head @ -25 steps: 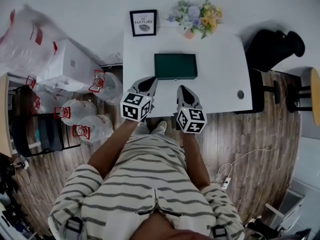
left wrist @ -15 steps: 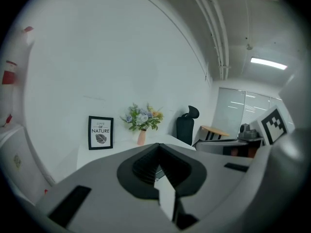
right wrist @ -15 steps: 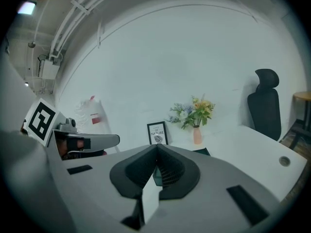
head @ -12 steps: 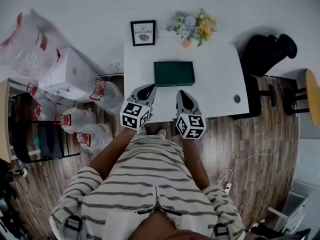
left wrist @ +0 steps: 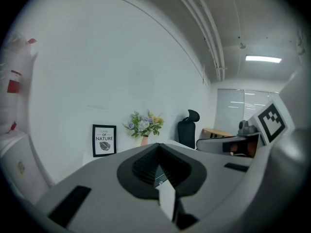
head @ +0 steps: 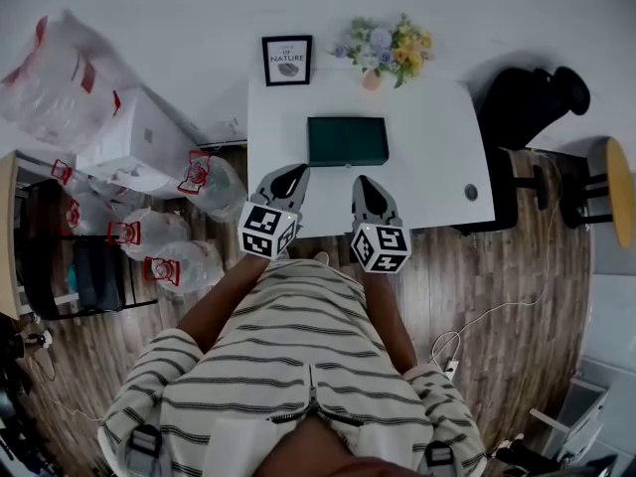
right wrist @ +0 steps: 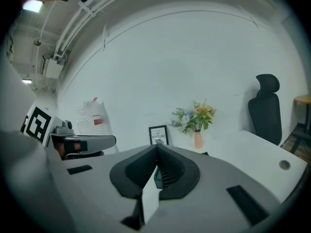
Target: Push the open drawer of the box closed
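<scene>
Because both pairs of jaws are pressed fully together with nothing between them, the left gripper (head: pixel 291 174) and the right gripper (head: pixel 366 182) look set to serve as blunt pushers, held side by side over the near edge of the white table (head: pixel 437 167). Just ahead, between their lines, lies the dark green box (head: pixel 347 141); whether its drawer stands out cannot be told. Beyond it stand a framed print (head: pixel 287 60) and flowers (head: pixel 386 46).

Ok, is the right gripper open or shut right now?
Shut: in its own view the right gripper has its jaws meeting at the tips, gripping nothing.
</scene>
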Demonstrator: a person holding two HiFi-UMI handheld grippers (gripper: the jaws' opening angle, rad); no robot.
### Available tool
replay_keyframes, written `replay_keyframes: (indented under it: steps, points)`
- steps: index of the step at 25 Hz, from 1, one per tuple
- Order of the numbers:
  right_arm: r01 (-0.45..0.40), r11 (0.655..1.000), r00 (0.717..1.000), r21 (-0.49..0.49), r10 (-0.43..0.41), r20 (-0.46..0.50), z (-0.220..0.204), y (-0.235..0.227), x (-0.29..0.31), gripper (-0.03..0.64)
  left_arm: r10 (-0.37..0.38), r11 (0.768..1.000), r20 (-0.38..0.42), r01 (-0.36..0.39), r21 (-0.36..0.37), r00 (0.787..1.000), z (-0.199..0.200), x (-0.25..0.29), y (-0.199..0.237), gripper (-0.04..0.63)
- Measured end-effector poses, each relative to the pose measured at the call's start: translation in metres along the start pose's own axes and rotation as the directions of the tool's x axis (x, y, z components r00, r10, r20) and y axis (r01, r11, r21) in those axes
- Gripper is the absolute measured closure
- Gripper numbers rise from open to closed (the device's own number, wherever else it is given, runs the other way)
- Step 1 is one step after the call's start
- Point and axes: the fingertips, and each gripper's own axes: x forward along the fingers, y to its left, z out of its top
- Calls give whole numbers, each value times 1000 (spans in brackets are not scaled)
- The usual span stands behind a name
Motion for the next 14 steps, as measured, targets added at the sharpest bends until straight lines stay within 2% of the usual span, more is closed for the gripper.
replay_keyframes:
  steps: [14]
  points:
    - [0,1000,1000,-4,0,-3,-6,-6,4,617,5,1000,16,-5,-4,1000,-4,3,3,594]
